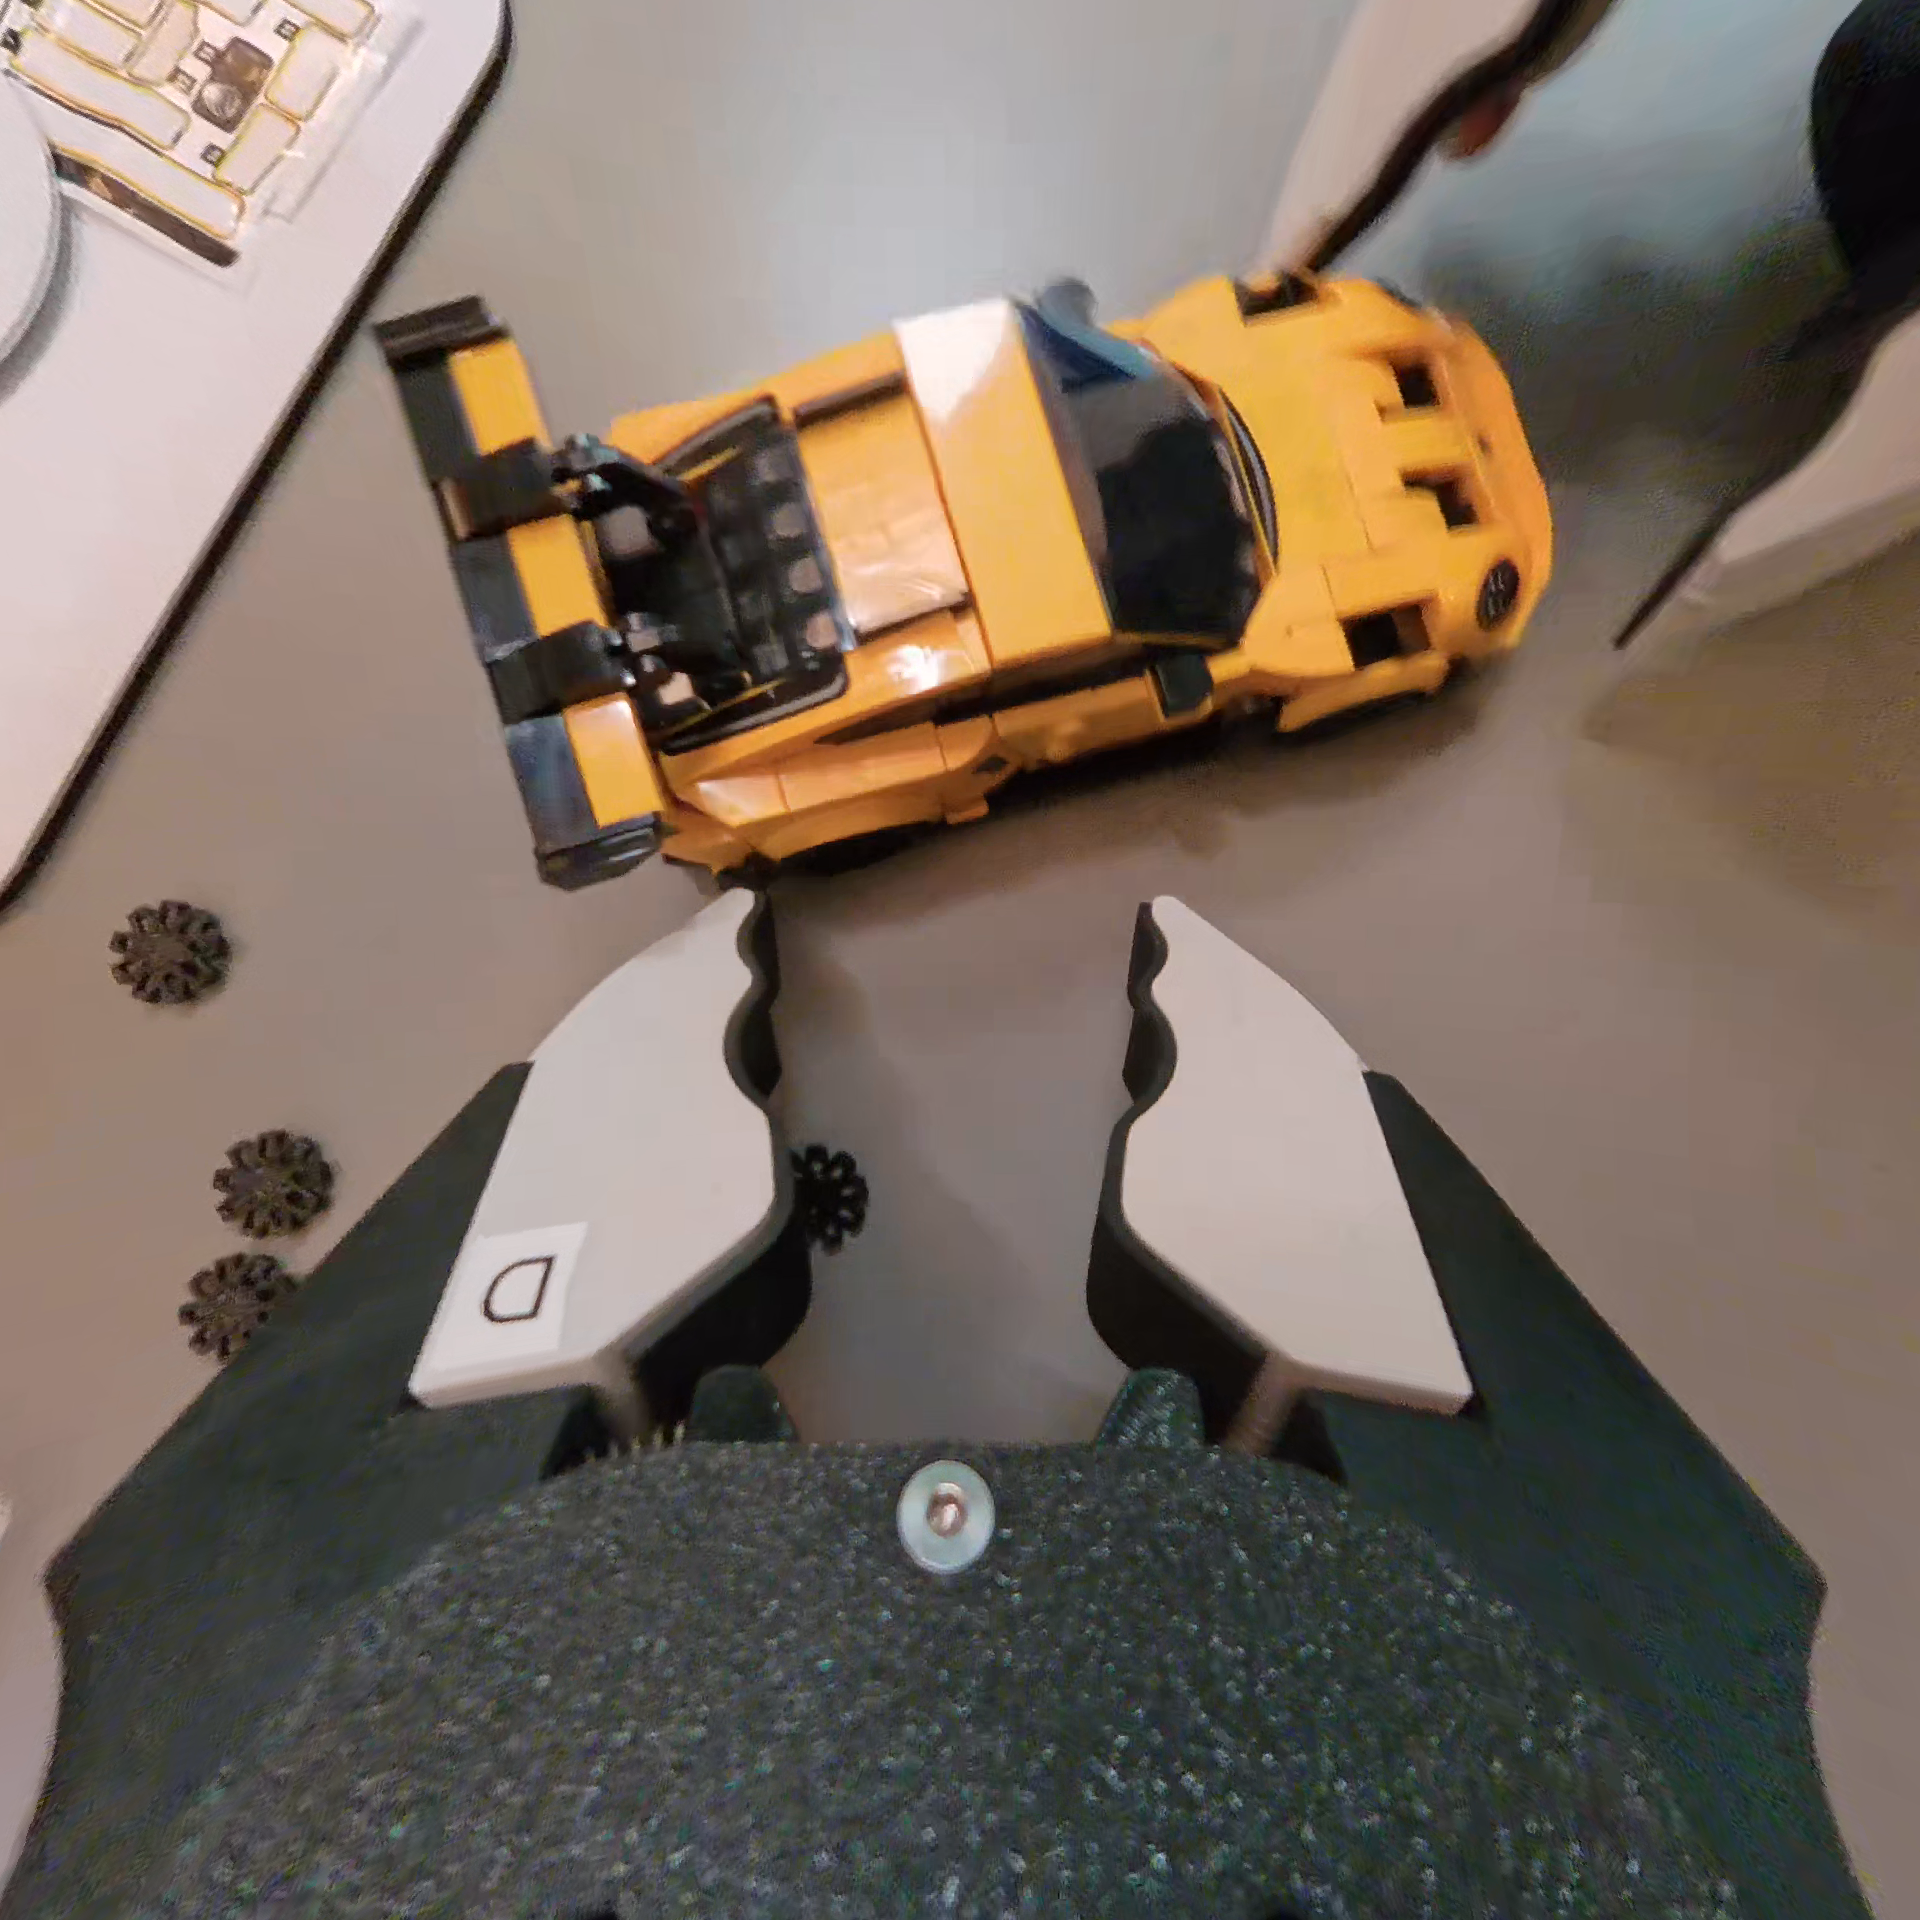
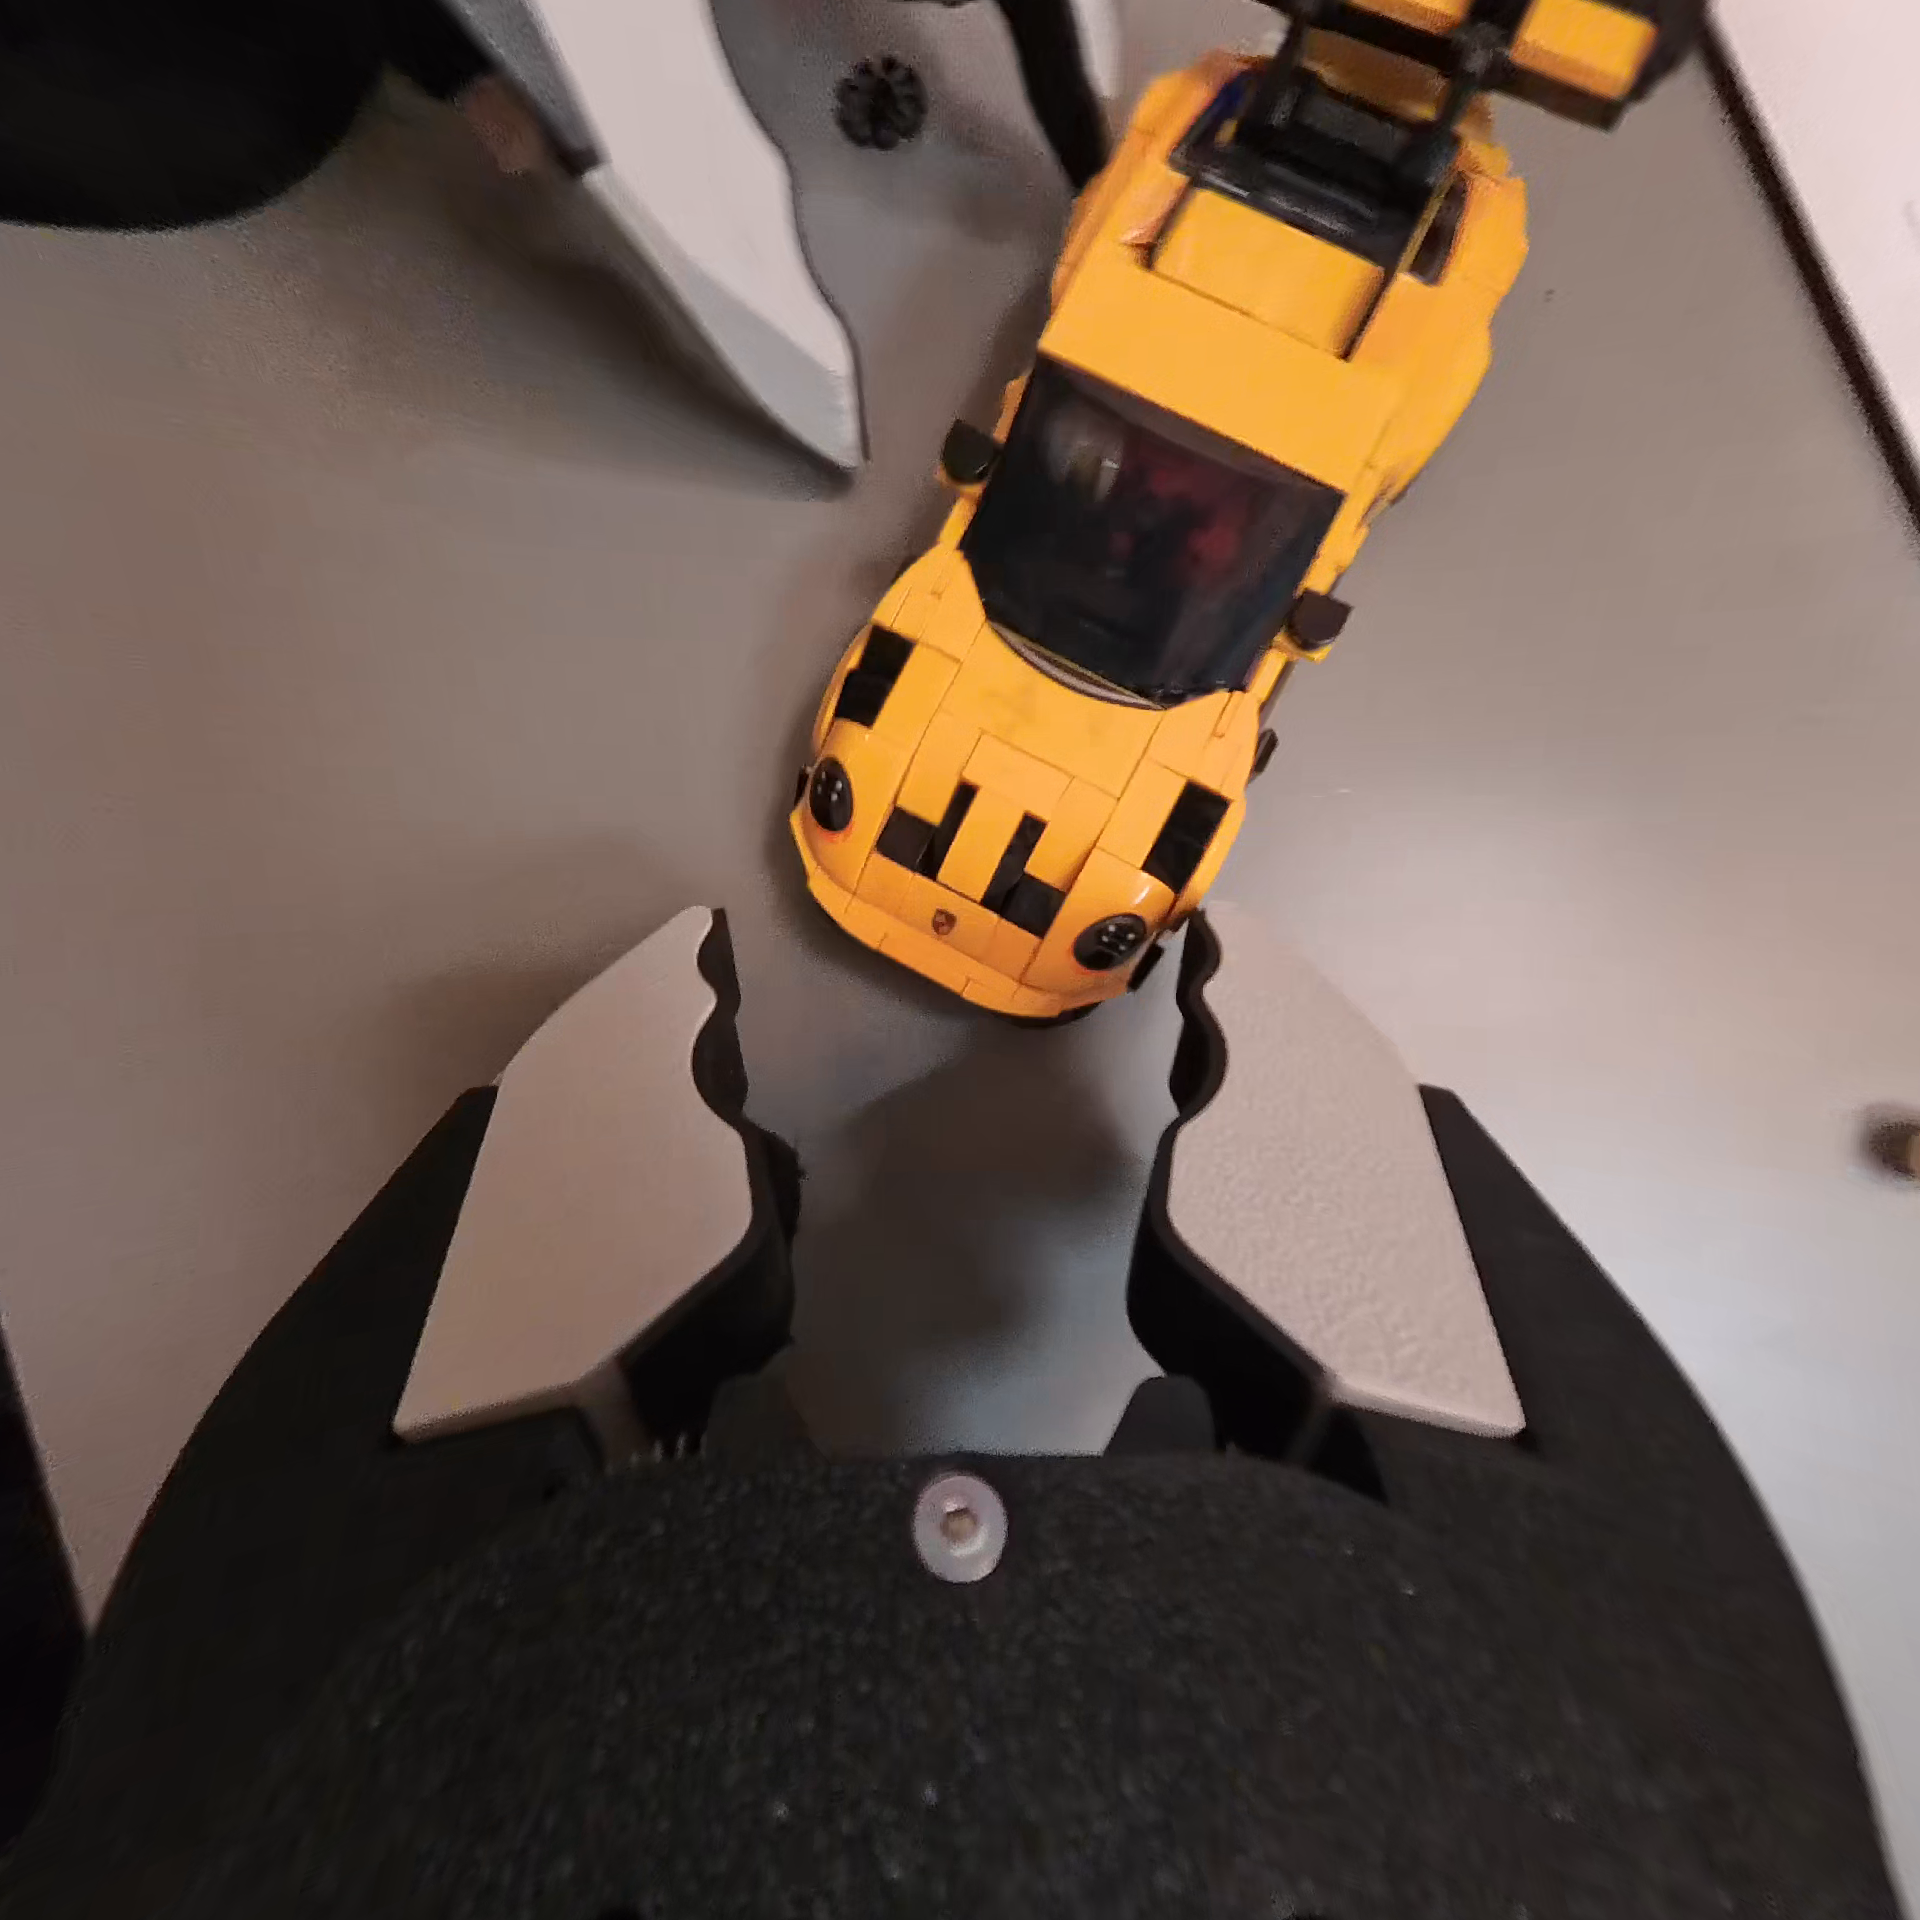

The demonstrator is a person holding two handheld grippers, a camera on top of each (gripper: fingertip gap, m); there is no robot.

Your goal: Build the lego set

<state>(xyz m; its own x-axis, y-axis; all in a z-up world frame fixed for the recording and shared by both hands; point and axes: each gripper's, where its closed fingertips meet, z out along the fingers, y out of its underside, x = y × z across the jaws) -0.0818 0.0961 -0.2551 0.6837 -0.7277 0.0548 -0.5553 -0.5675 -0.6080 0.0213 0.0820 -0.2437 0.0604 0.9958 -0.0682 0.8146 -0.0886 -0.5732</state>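
A yellow lego car (image 1: 966, 561) with a black windscreen and black rear wing lies on the grey table (image 1: 1351, 987). My left gripper (image 1: 951, 914) is open and empty, its tips just short of the car's side near the rear. Several black wheel rims (image 1: 169, 951) lie at the left; one (image 1: 828, 1197) shows between my fingers. My right gripper (image 2: 951, 930) is open and empty at the car's nose (image 2: 1018, 883); its right fingertip is close to the headlight. The right gripper's fingers (image 1: 1340, 156) show by the car's front in the left wrist view. The left gripper's finger (image 2: 748, 312) shows beside the car.
A white tray (image 1: 208, 468) with a sticker sheet (image 1: 197, 104) lies at the upper left in the left wrist view. Its edge (image 2: 1829, 260) runs along the upper right in the right wrist view. A small dark piece (image 2: 1893, 1143) lies at the right edge.
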